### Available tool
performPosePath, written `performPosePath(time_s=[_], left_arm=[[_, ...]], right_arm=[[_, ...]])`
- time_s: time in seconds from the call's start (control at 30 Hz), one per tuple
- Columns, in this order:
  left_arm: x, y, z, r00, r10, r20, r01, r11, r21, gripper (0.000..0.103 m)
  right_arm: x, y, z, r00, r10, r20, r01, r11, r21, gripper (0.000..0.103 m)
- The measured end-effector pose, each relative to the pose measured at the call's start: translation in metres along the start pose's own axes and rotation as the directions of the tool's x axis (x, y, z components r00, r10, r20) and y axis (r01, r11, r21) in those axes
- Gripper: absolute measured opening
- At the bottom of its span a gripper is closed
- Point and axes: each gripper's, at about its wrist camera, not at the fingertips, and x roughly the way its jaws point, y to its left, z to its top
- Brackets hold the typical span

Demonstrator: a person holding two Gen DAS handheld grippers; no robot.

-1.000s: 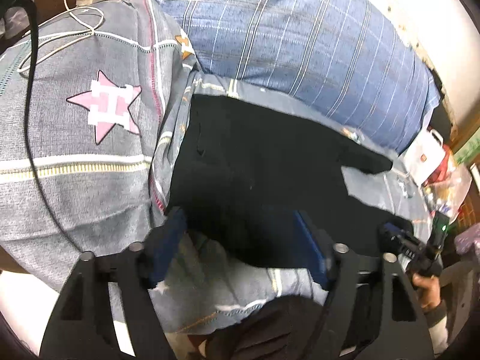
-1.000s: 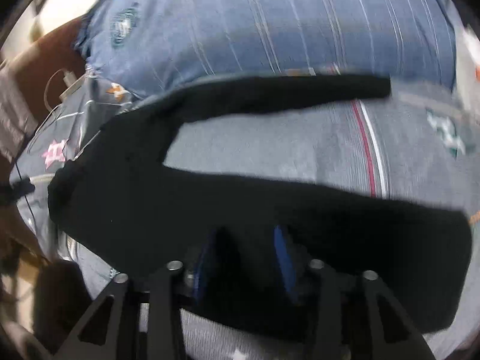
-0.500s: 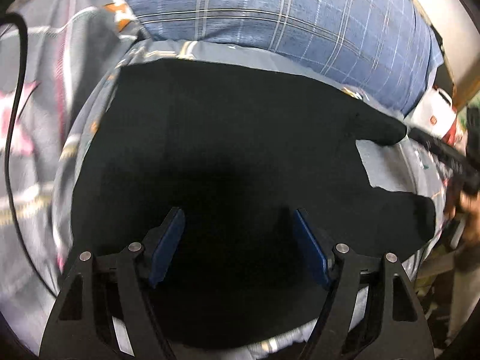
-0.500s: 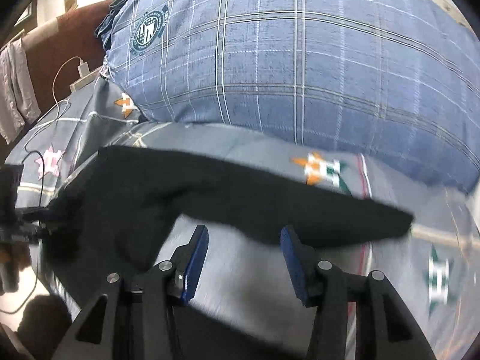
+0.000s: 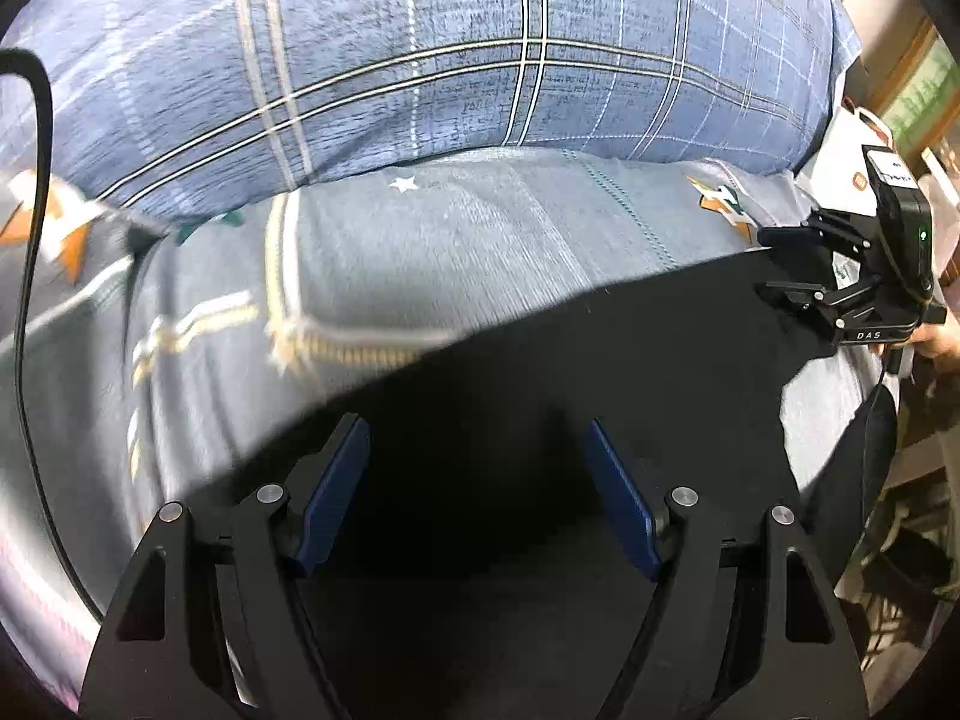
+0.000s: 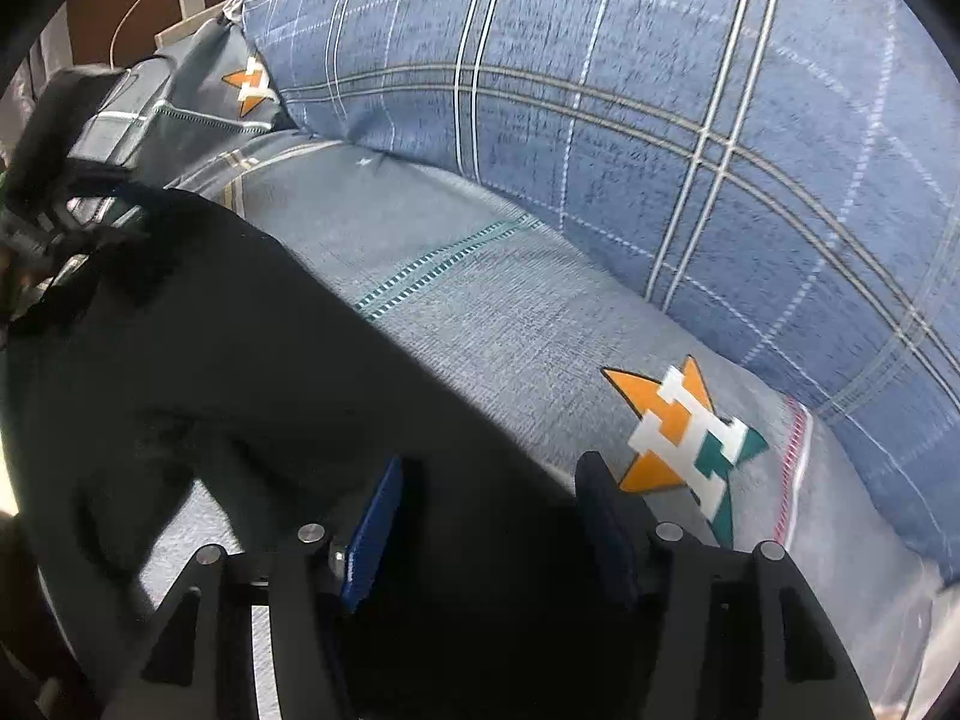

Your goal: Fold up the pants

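Open sheet ahead, pillow wall behind

Grey bedsheet (image 5: 456, 252) lies bare btwn black pants (image 5: 540, 396) and blue plaid pillow (image 5: 480, 60), passable; pillow bulks up as far-side barrier; black cable (image 5: 33, 240) hangs at left edge; right gripper (image 5: 798, 264) sits at pants' right corner, bags (image 5: 852, 150) just beyond.

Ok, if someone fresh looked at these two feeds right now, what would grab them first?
Probably the black cloth pants, a dark mass across the lower half of both views on the grey star-print bedsheet. Next, the big blue plaid pillow bulging behind them. The orange, white and green star patch stands out beside the right gripper, whose jaws are spread.
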Motion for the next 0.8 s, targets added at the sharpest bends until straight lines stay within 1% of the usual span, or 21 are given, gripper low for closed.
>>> performPosePath(time_s=[0.07,0.1,0.17,0.2,0.23,0.27,0.3,0.33,0.37,0.4,0.43,0.47,0.5,0.53,0.6,0.7,0.8], left_arm=[[0.013,-0.001,0.008,0.999,0.025,-0.031,-0.023,0.998,0.059,0.075],[0.019,-0.004,0.01,0.998,0.042,-0.056,-0.036,0.995,0.093,0.076],[0.025,-0.01,0.015,0.996,0.063,-0.061,-0.052,0.985,0.164,0.083],[0.028,-0.012,0.016,0.995,0.065,-0.072,-0.051,0.982,0.184,0.084],[0.03,-0.013,0.018,0.995,0.053,-0.083,-0.036,0.981,0.19,0.084],[0.031,-0.013,0.019,0.995,0.044,-0.087,-0.027,0.982,0.189,0.084],[0.032,-0.013,0.02,0.995,0.046,-0.085,-0.029,0.981,0.192,0.084],[0.032,-0.016,0.021,0.995,0.056,-0.08,-0.039,0.979,0.202,0.084],[0.032,-0.02,0.021,0.996,0.055,-0.075,-0.038,0.977,0.211,0.071],[0.032,-0.024,0.021,0.998,0.028,-0.062,-0.014,0.975,0.221,0.049],[0.028,-0.031,0.02,0.999,0.018,-0.049,-0.005,0.971,0.24,0.042],[0.026,-0.037,0.017,0.999,0.029,-0.041,-0.017,0.966,0.258,0.031],[0.024,-0.042,0.014,0.999,0.036,-0.032,-0.026,0.965,0.263,0.019],[0.02,-0.045,0.012,0.999,0.048,-0.019,-0.042,0.964,0.264,0.015],[0.004,-0.048,0.005,0.998,0.053,0.024,-0.058,0.966,0.25,0.014],[-0.037,-0.051,-0.016,0.995,0.017,0.101,-0.039,0.974,0.225,0.014],[-0.077,-0.065,-0.048,0.986,-0.018,0.165,-0.021,0.973,0.232,0.014]], right_arm=[[0.01,-0.005,0.006,0.999,0.03,-0.027,-0.031,0.999,-0.015,0.061],[0.013,-0.008,0.009,0.998,0.059,-0.03,-0.06,0.998,-0.007,0.061],[0.017,-0.013,0.013,0.994,0.098,-0.056,-0.096,0.995,0.04,0.061],[0.019,-0.015,0.014,0.991,0.12,-0.065,-0.115,0.99,0.075,0.06],[0.019,-0.016,0.015,0.988,0.141,-0.059,-0.134,0.985,0.109,0.057],[0.019,-0.014,0.015,0.988,0.148,-0.052,-0.142,0.984,0.107,0.049],[0.017,-0.01,0.015,0.987,0.151,-0.047,-0.146,0.985,0.096,0.037],[0.015,-0.004,0.015,0.987,0.154,-0.042,-0.151,0.986,0.073,0.031],[0.012,0.003,0.015,0.989,0.146,-0.037,-0.144,0.988,0.05,0.022],[0.011,0.01,0.014,0.992,0.121,-0.035,-0.12,0.992,0.025,0.018],[0.008,0.018,0.014,0.996,0.085,-0.032,-0.086,0.996,-0.006,0.015],[0.006,0.022,0.013,0.997,0.066,-0.028,-0.066,0.998,-0.02,0.008],[0.003,0.025,0.013,0.999,0.039,-0.025,-0.04,0.999,-0.029,0.005],[-0.004,0.027,0.01,1.0,0.009,-0.012,-0.009,1.0,-0.029,0.005],[-0.02,0.03,0.006,0.999,-0.017,0.033,0.018,1.0,-0.02,0.005],[-0.063,0.045,-0.011,0.991,-0.036,0.131,0.038,0.999,-0.015,0.005],[-0.106,0.07,-0.04,0.977,-0.035,0.212,0.039,0.999,-0.013,0.005]])
